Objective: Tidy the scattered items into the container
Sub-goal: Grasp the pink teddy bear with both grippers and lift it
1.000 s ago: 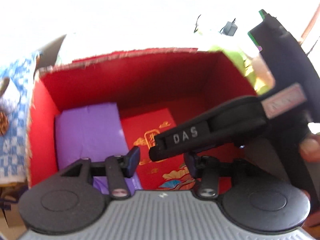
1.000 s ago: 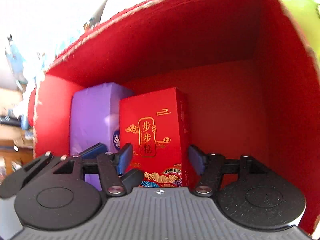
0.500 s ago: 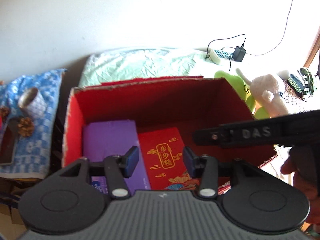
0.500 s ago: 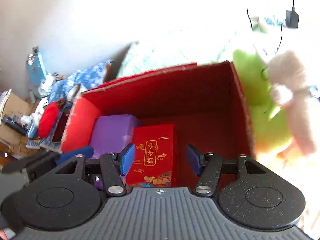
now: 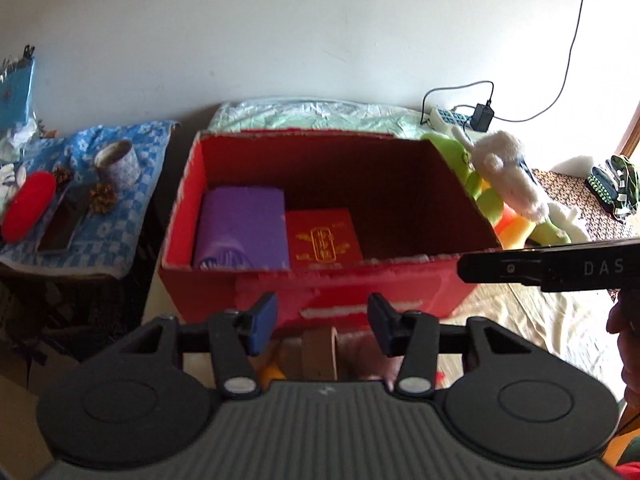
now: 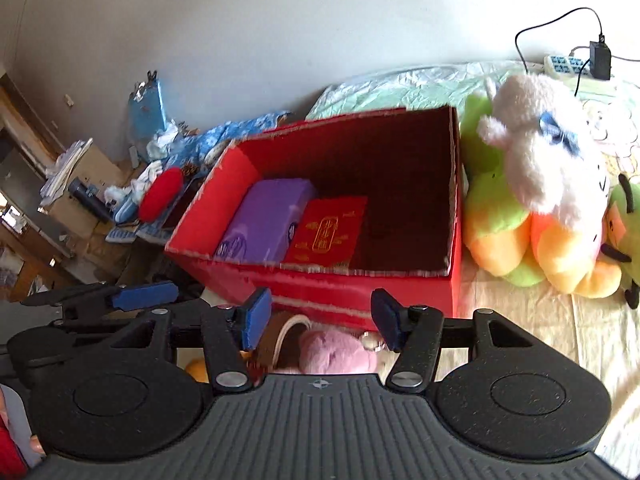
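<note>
The red cardboard box (image 5: 360,296) (image 6: 400,292) stands open on the bed. A purple pack (image 5: 244,232) (image 6: 264,220) and a red gift box (image 5: 324,240) (image 6: 326,232) lie side by side on its floor. My left gripper (image 5: 322,328) hangs open and empty in front of the box's near wall. My right gripper (image 6: 320,324) is open and empty too, above a brown tape roll (image 6: 284,336) (image 5: 318,354) and a pink plush (image 6: 336,354). A right finger (image 5: 500,268) shows as a black bar in the left wrist view. A left finger (image 6: 144,294) shows at the right wrist view's left.
A white plush (image 6: 540,160) lies on green and orange plush toys (image 6: 504,220) right of the box. Left of it, a blue checked cloth (image 5: 136,208) carries a cup (image 5: 118,164), a red pouch (image 5: 30,204) and pine cones. A power strip (image 5: 448,116) lies behind.
Both grippers have drawn back up and out of the box, leaving the red gift box beside the purple pack. The box's front wall and the items before it have come into view.
</note>
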The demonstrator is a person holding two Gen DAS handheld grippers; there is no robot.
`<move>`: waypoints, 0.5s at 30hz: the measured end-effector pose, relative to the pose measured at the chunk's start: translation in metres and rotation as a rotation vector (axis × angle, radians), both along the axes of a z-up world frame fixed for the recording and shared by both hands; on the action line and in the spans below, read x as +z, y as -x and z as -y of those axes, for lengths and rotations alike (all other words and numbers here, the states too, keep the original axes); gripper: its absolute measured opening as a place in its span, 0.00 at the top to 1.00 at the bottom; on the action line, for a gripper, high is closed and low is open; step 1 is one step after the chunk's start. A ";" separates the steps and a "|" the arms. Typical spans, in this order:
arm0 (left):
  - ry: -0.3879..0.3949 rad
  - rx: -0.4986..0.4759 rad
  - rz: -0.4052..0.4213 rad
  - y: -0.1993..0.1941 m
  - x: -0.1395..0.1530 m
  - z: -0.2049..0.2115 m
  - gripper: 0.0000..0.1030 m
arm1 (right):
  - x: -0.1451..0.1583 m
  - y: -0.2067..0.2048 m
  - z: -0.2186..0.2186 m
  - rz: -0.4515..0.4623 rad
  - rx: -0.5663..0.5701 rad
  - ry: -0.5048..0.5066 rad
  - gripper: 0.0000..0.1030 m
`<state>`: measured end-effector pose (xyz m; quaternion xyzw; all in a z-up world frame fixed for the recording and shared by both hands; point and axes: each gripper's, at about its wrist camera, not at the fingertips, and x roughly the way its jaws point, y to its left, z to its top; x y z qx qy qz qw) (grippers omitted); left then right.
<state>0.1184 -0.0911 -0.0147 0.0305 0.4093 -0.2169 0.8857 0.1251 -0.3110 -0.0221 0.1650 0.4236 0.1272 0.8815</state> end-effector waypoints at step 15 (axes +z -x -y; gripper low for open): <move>-0.167 -0.135 -0.150 0.029 -0.081 0.056 0.59 | -0.070 -0.013 -0.002 -0.231 0.013 -0.134 0.40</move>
